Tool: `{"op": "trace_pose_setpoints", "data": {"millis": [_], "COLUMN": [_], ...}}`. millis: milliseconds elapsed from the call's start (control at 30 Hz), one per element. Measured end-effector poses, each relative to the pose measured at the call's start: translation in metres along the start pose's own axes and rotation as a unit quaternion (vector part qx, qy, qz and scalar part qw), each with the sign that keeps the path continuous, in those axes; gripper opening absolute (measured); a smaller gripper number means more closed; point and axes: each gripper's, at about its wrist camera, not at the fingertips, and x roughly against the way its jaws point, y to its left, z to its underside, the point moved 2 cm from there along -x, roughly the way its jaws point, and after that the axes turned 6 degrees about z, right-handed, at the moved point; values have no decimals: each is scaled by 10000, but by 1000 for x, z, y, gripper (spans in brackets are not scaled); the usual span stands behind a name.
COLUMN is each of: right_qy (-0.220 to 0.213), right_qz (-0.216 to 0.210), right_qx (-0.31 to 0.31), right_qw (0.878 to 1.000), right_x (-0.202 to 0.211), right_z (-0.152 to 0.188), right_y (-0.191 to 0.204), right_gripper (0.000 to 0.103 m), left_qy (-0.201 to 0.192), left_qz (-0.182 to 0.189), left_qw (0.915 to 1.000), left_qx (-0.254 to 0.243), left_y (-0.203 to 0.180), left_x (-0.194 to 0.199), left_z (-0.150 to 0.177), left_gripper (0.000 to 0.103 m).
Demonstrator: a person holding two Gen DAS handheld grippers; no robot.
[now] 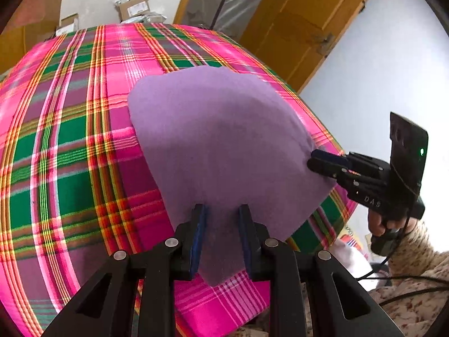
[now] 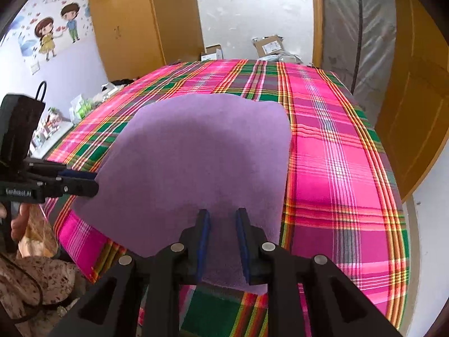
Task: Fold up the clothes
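A purple fleece cloth (image 1: 219, 129) (image 2: 202, 151) lies spread on a bed with a pink and green plaid sheet (image 1: 70, 140) (image 2: 336, 154). My left gripper (image 1: 221, 207) holds the cloth's near left corner, and the fabric runs between its blue pads and hangs below them. In the right wrist view the left gripper (image 2: 94, 181) bites the cloth's left edge. My right gripper (image 2: 223, 212) is shut on the near right corner, and in the left wrist view the right gripper (image 1: 311, 158) pinches that edge from the side. Both held corners sit slightly above the sheet.
Cardboard boxes (image 2: 269, 45) stand on the floor beyond the bed's far end. A wooden door (image 1: 303, 16) is at the right and a wardrobe (image 2: 126, 22) at the left. Small items (image 2: 56, 118) crowd a low surface left of the bed. A hand (image 1: 378, 224) in a patterned sleeve holds the right gripper.
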Motion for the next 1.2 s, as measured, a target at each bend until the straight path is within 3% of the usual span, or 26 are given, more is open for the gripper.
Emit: {"op": "trace_pose_setpoints", "data": {"millis": [100,333,367,400,467,500,600,867,1200], "right_qy": [-9,134,97,90,214,297,482,907,1023], "right_qz": [-5,-218,-274,-342,-415,-428,-489,-1126,-2072], "right_qx": [16,-122,-247,-405,-688,-812,-969,-1169,-1336], "right_qw": [10000,9996,9993,9986,9965,9953,9929,9826,9637], "right_x": [-1,5,7,6,0,-5,-20,-56,-78], "right_z": [-1,-19,-24,-29,-35,-37,-40,-45,-58], "right_y": [1,-12,-21,-29,-45,-52,-64,-78,-71], "right_gripper": [21,20,20,21,27,35,43,55,57], "left_qy": [10,43,16,10,-1,78,237,543,536], "left_qz": [-8,363,424,451,503,544,676,1020,1278], "left_qw": [10000,9980,9966,9954,9923,9910,9868,9749,9700], "left_qx": [-50,524,708,849,1128,1220,1451,1906,1997], "left_y": [0,16,23,30,43,48,58,78,77], "left_x": [0,13,16,16,16,13,5,-20,-26], "left_z": [-1,-18,-22,-25,-31,-33,-39,-53,-61], "left_gripper": [25,25,27,35,45,45,45,54,63]}}
